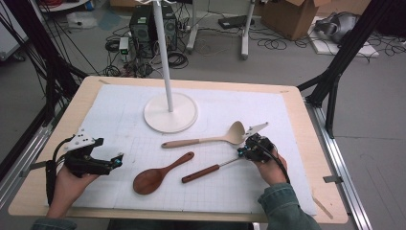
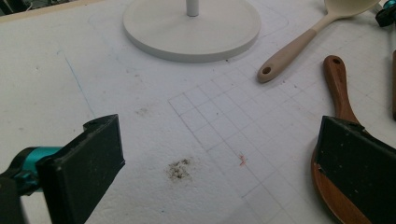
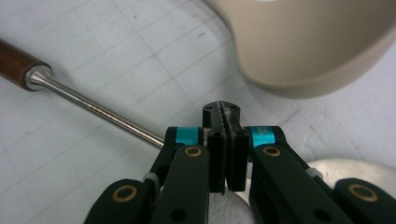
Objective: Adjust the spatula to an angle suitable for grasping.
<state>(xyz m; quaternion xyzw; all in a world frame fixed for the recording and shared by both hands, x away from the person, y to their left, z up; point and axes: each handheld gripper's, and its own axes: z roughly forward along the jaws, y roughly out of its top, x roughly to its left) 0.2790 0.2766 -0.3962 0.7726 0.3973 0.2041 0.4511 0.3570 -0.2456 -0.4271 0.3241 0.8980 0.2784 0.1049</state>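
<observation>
right gripper pressed shut, empty, over the steel-shafted, brown-wood-handled spoon; could nudge the beige silicone ladle alongside. left gripper gaped wide.

Three long-handled utensils lie on the white gridded mat. One is a cream ladle, its bowl just beyond the right gripper. One is a dark wooden spoon, between the two grippers, its bowl beside the left gripper's jaw. One is a metal utensil with a brown wooden handle, its steel shaft running under the right gripper. One white stand, a round base with a single pole, sits beyond both grippers. Two grippers, one in each hand. One table.
</observation>
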